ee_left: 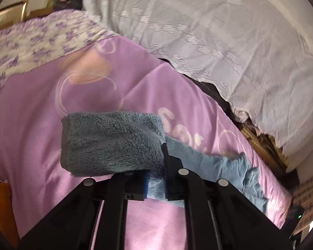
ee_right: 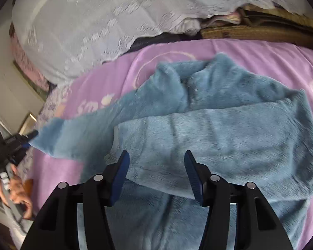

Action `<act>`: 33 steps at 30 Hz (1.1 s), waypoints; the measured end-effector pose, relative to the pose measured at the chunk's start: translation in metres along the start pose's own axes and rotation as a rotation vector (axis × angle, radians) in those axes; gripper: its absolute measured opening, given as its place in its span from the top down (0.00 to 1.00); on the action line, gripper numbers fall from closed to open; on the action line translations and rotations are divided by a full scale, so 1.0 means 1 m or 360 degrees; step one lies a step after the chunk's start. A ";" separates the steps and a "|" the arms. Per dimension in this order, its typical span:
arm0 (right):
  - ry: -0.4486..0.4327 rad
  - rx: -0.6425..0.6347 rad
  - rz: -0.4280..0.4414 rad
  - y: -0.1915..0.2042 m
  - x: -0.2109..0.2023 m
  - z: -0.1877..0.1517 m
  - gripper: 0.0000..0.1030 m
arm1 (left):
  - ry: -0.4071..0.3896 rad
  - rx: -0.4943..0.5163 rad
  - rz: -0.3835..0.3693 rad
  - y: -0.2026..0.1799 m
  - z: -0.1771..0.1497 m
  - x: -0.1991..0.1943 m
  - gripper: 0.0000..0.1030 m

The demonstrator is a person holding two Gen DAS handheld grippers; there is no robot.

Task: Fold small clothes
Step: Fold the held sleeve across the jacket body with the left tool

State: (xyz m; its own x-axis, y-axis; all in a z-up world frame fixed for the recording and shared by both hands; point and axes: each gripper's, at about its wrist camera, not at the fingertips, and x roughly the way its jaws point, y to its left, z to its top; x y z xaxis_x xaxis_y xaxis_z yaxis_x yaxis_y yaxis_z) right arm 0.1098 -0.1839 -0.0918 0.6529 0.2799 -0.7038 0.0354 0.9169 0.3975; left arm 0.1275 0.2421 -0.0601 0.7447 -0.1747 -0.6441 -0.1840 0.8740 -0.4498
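Fleece garment lies on purple bedspread; your left hand-held gripper pinches its sleeve, your right hand-held gripper hovers above it, jaws apart, empty

A home bedroom. A purple quilt covers the bed, a floral sheet lies beside it, and a white lace cover is heaped behind the quilt.

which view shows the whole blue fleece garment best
The right wrist view: the blue fleece garment lies spread over the purple bedspread. The left wrist view shows only the sleeve end clamped in the left gripper.
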 end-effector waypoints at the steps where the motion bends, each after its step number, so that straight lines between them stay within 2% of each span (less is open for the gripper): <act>1: -0.0010 0.0036 0.0030 -0.008 -0.008 -0.001 0.43 | -0.0003 0.0066 0.0011 -0.013 -0.005 -0.001 0.91; 6: -0.0062 0.0129 0.0085 -0.039 -0.036 -0.009 0.43 | 0.0026 0.0220 0.0016 -0.046 -0.022 0.001 0.91; 9: -0.0079 0.0167 0.0127 -0.048 -0.043 -0.010 0.37 | 0.0070 0.0266 -0.0006 -0.059 -0.034 0.004 0.91; 13: -0.0093 0.0182 0.0201 -0.046 -0.049 -0.009 0.28 | 0.0083 0.0407 -0.0027 -0.089 -0.050 -0.001 0.91; 16: -0.0081 0.0173 0.0299 -0.041 -0.053 -0.004 0.26 | 0.0072 0.0503 -0.0043 -0.113 -0.060 -0.007 0.91; 22: -0.0125 0.0163 0.0348 -0.046 -0.069 0.005 0.23 | 0.0099 0.0567 -0.0080 -0.149 -0.063 -0.008 0.91; 33: -0.0196 0.0350 0.0428 -0.089 -0.082 0.012 0.22 | 0.0125 0.0695 -0.0145 -0.223 -0.077 -0.001 0.91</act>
State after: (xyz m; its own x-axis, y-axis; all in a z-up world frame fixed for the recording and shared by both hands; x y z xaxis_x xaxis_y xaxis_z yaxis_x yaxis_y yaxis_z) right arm 0.0625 -0.2920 -0.0624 0.7468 0.4541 -0.4859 0.0031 0.7282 0.6853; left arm 0.1180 0.0119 -0.0067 0.6914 -0.2787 -0.6666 0.1803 0.9600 -0.2144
